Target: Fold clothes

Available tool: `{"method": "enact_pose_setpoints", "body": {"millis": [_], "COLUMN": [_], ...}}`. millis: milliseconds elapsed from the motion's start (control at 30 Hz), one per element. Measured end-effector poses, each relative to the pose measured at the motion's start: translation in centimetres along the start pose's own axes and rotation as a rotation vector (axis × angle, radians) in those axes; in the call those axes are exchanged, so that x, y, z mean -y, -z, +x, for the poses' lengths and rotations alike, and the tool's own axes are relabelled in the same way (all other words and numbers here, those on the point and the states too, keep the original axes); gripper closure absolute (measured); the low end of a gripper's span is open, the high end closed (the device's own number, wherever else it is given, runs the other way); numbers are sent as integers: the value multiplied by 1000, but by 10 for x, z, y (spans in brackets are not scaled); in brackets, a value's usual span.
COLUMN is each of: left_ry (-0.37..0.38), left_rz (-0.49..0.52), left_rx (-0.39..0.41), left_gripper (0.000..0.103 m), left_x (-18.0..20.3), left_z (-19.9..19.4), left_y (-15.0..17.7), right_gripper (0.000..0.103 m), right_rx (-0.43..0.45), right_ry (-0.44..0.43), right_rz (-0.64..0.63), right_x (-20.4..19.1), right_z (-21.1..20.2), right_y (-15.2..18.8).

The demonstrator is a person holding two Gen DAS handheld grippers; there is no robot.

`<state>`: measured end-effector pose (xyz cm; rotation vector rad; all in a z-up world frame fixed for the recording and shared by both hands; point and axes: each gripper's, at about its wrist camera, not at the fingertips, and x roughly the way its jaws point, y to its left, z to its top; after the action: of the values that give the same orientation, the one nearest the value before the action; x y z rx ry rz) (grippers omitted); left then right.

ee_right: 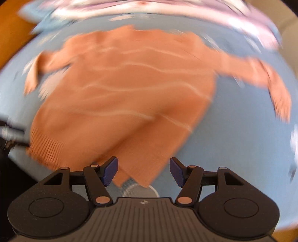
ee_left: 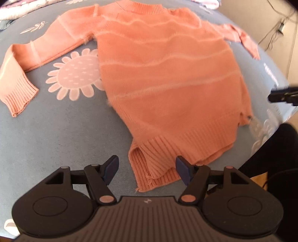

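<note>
An orange knitted sweater [ee_left: 167, 78] with pale wavy stripes lies spread on a blue flowered bedspread [ee_left: 55, 134], collar at the far side. Its left sleeve [ee_left: 28, 61] stretches out to the left, and the right sleeve [ee_left: 240, 37] lies off to the far right. My left gripper [ee_left: 147, 169] hovers open over the ribbed hem's near left corner, pads apart and pressing on nothing. In the blurred right wrist view the sweater [ee_right: 121, 93] fills the middle. My right gripper [ee_right: 143, 169] is open above the hem's near right corner, nothing clamped between its pads.
A white and pink patterned quilt [ee_right: 167, 11] is bunched at the far edge of the bed. Cables [ee_left: 275, 33] run along the wall at the far right. A dark-clothed leg [ee_left: 270, 154] stands at the bed's right edge, and the other gripper's tip [ee_left: 281, 95] shows there.
</note>
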<state>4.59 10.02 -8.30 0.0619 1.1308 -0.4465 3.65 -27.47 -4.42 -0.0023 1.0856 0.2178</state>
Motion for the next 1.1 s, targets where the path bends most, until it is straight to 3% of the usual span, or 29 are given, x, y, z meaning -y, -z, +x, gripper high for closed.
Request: {"method": "enact_pose_setpoints", "body": {"millis": [167, 400, 467, 500, 533, 567, 633, 767, 867, 933, 1033, 1100], "left_ry": [20, -15, -27, -36, -42, -49, -61, -66, -81, -92, -98, -96], "left_rz": [-136, -195, -209, -202, -183, -161, -150, -143, -120, -114, -126, -147], "left_rx": [-7, -52, -70, -60, -53, -55, -56, -63, -80, -86, -96, -101], "left_gripper": [36, 36, 36, 36, 37, 37, 38, 38, 37, 37, 38, 38], "left_x": [-12, -7, -6, -5, -2, 1, 3, 4, 8, 10, 11, 10], "left_z": [9, 47, 55, 56, 56, 56, 56, 58, 61, 63, 63, 62], "left_y": [-20, -31, -30, -28, -27, -27, -26, -26, -28, -29, -29, -26], "right_gripper": [37, 38, 40, 46, 74, 88, 89, 90, 90, 88, 79, 73], "right_rx": [12, 37, 55, 85, 80, 75, 83, 123, 130, 87, -9, -42], "right_ry": [-129, -185, -181, -157, -136, -116, -143, -140, -64, -10, 127, 146], "right_rz": [309, 487, 482, 446, 418, 389, 380, 275, 208, 213, 170, 152], "right_x": [59, 63, 54, 47, 42, 37, 37, 46, 62, 79, 91, 91], "right_z": [29, 70, 78, 78, 80, 83, 77, 26, -12, -22, -11, -3], "right_y": [7, 17, 21, 21, 19, 17, 14, 0, -16, -21, -17, -8]}}
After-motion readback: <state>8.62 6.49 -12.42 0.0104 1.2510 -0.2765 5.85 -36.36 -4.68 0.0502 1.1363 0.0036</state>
